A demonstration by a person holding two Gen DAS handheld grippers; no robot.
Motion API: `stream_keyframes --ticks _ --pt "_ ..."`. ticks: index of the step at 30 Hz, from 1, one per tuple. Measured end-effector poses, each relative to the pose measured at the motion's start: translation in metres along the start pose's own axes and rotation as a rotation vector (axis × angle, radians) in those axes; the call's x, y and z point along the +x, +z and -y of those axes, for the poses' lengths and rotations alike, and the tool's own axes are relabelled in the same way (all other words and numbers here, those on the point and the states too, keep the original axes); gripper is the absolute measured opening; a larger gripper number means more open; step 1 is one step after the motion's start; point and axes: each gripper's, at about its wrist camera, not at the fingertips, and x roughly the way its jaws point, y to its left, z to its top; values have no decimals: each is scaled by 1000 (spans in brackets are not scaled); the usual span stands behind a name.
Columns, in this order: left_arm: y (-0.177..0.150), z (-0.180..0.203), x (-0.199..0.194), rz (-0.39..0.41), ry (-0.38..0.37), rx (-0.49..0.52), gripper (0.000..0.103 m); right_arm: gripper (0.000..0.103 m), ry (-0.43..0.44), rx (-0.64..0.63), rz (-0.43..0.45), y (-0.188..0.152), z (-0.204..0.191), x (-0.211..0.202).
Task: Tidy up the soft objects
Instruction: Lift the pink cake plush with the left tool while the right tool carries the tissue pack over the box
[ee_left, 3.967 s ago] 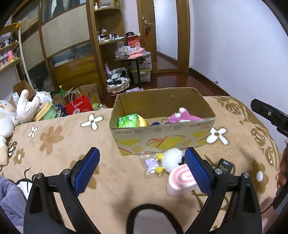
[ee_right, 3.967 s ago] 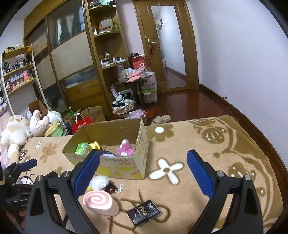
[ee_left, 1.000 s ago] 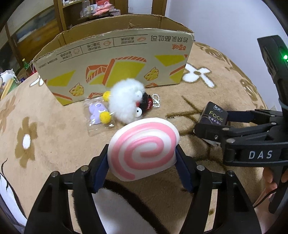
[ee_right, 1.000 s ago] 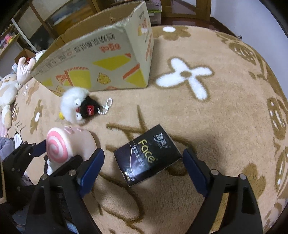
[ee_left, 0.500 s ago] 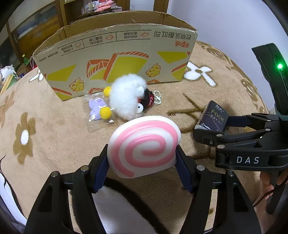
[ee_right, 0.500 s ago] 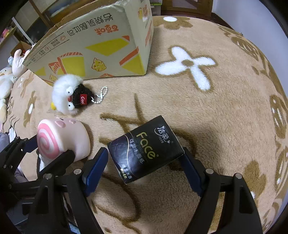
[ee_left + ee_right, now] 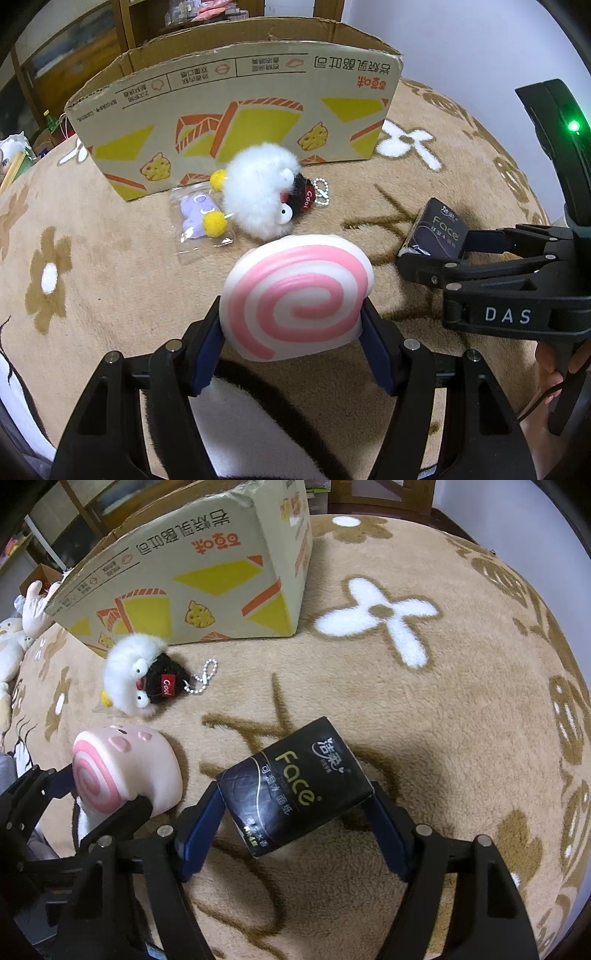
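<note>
My left gripper [image 7: 291, 347] pinches the pink swirl roll toy [image 7: 297, 295]. My right gripper [image 7: 295, 825] has just been closing around the black tissue pack [image 7: 293, 786], which lies crosswise between its pads. The cardboard box [image 7: 236, 114] sits straight ahead of the toy, past the fluffy white keychain [image 7: 258, 192].

Pink-and-white spiral roll toy [image 7: 295, 295]; black tissue pack [image 7: 295, 786] lettered gold; white fluffy keychain [image 7: 258, 192] at twelve o'clock; tan blanket [image 7: 443, 701] with white flowers; yellow-and-orange-printed box [image 7: 236, 110].

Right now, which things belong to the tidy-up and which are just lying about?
Job:
- swirl cushion, in left tool
- tissue pack, between right tool pads as they close
- fluffy keychain
- bagged purple toy
- cardboard box

Lying about:
- plush toys
</note>
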Motion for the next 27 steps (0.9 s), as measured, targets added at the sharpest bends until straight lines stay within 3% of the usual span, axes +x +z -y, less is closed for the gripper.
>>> stream_keyframes --ticks 7,12,18,27 --pt "0 1 -1 3 -3 -1 66 79 0 3 5 2 3 -1" --pt "-1 4 -5 2 -4 12 54 78 15 15 40 0 5 -9" --pt "1 8 -9 12 -16 24 47 78 10 22 79 0 10 -19" --pt "-3 11 -23 51 20 42 45 78 6 46 172 1 17 -42"
